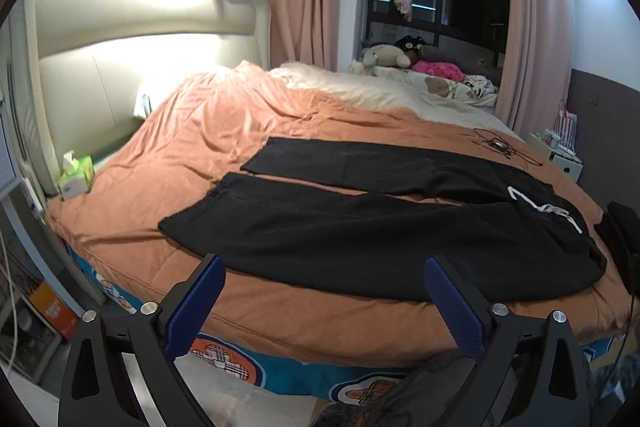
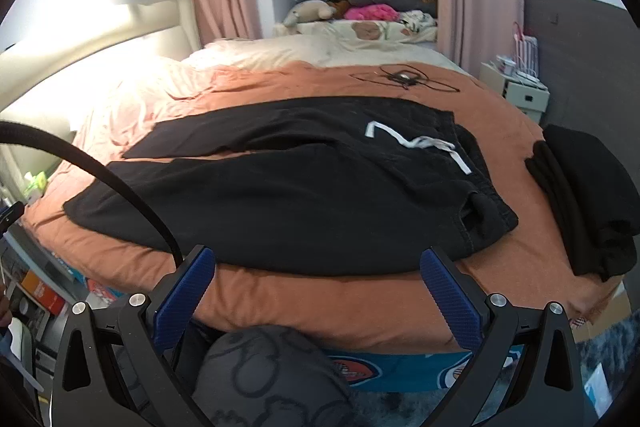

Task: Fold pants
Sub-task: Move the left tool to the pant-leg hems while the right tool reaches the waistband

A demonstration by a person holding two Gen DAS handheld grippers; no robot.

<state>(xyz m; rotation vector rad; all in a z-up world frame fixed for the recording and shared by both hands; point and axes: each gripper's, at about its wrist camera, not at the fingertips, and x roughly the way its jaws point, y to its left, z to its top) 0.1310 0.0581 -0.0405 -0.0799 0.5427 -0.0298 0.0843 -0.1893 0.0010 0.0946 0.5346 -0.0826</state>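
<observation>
Black pants (image 1: 360,227) lie spread flat on the orange bedcover (image 1: 200,131), legs pointing left, waist with a white drawstring (image 1: 548,207) at the right. My left gripper (image 1: 324,267) hovers open at the near bed edge, below the nearer leg, nothing between its blue pads (image 1: 196,303). In the right wrist view the same pants (image 2: 300,195) fill the middle, drawstring (image 2: 416,143) up right. My right gripper (image 2: 318,259) is open at the near hem of the pants, with nothing between its jaws.
A pile of folded black clothes (image 2: 588,195) sits at the bed's right edge. A black cable tangle (image 2: 404,77) lies beyond the pants. A tissue box (image 1: 76,175) stands by the headboard. Stuffed toys (image 1: 384,57) line the window. A black cable (image 2: 100,179) arcs across the right wrist view.
</observation>
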